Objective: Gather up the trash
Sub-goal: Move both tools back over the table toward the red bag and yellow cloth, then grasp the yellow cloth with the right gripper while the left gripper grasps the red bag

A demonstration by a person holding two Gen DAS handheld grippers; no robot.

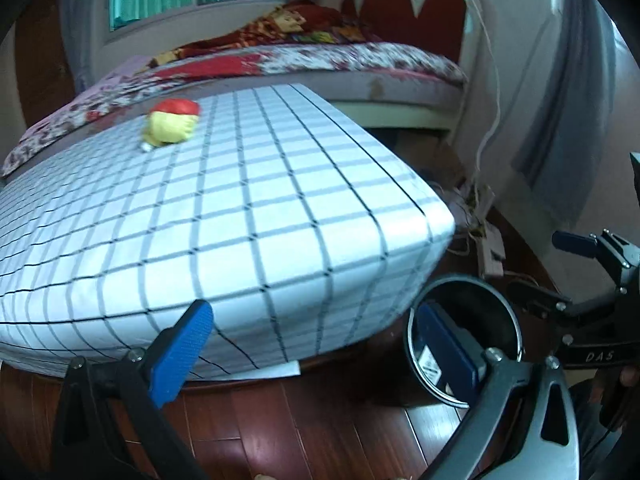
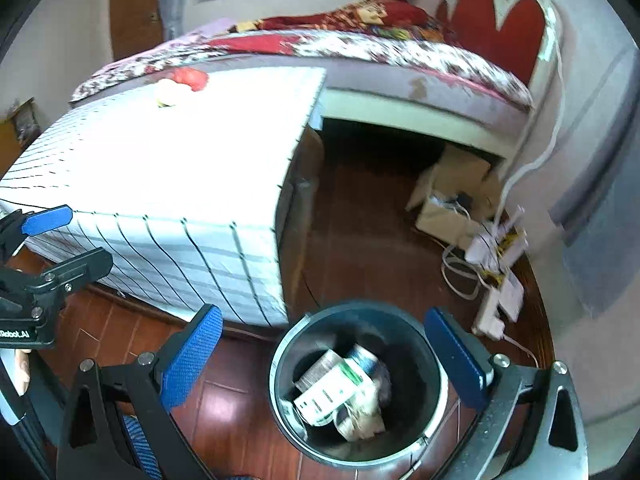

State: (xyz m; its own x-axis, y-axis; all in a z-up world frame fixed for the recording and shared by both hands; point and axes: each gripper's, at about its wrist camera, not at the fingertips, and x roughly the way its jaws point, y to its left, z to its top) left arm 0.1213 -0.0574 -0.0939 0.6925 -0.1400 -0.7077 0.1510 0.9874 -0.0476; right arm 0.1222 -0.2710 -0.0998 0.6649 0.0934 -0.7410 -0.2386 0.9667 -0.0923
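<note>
A crumpled red and yellow wrapper [image 1: 172, 122] lies on the far part of the low table with a checked cloth [image 1: 248, 216]; it also shows in the right wrist view [image 2: 182, 84]. A dark round bin [image 2: 356, 380] stands on the floor by the table's corner and holds white and green boxes [image 2: 332, 388] and crumpled paper. The bin also shows in the left wrist view [image 1: 464, 336]. My right gripper [image 2: 324, 356] is open and empty right above the bin. My left gripper [image 1: 316, 352] is open and empty at the table's near edge.
A bed with a floral cover [image 1: 320, 60] and red headboard [image 2: 500, 28] stands behind the table. A power strip with white cables [image 2: 496, 280] and a cardboard box [image 2: 452, 196] lie on the wooden floor [image 2: 360, 240] by the wall.
</note>
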